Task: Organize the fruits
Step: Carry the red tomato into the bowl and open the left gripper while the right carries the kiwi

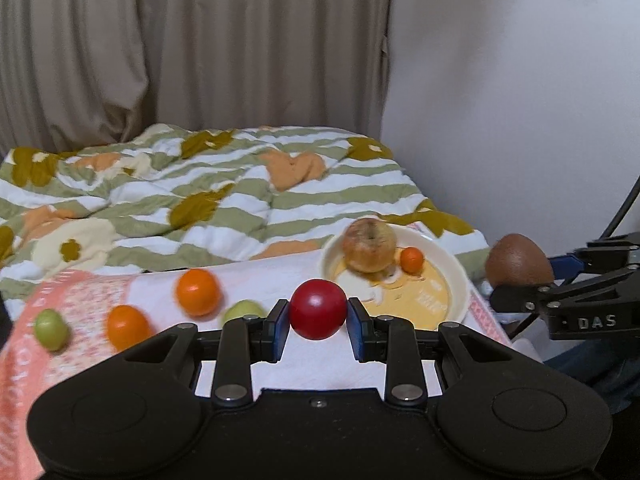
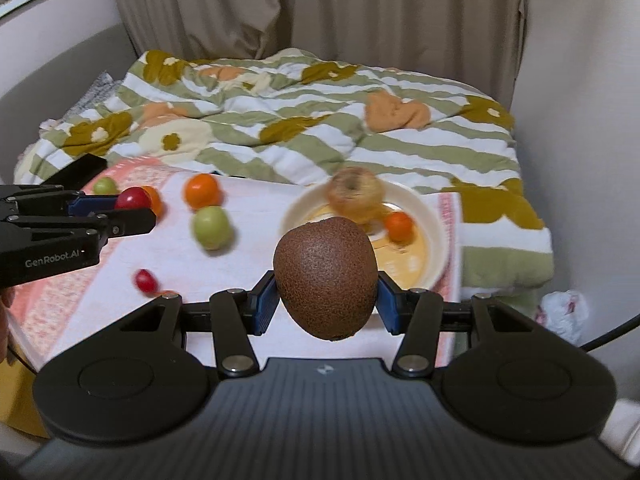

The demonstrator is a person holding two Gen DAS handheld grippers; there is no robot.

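I see a pink-and-white towel (image 2: pixel 248 264) over a striped floral quilt (image 1: pixel 224 200), with beige curtains (image 1: pixel 200 40) behind. My left gripper (image 1: pixel 318 316) is clamped on a smooth, round red fruit (image 1: pixel 318 309) above the towel. The white bowl (image 2: pixel 434 248) holds a mottled apple (image 2: pixel 354 196). My right gripper (image 2: pixel 326 300) grips a rough brown kiwi (image 2: pixel 326 278), long axis near vertical, just before the bowl.

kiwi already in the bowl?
No, the kiwi is clamped in the right gripper, held short of the bowl, which holds only an apple and a small orange.
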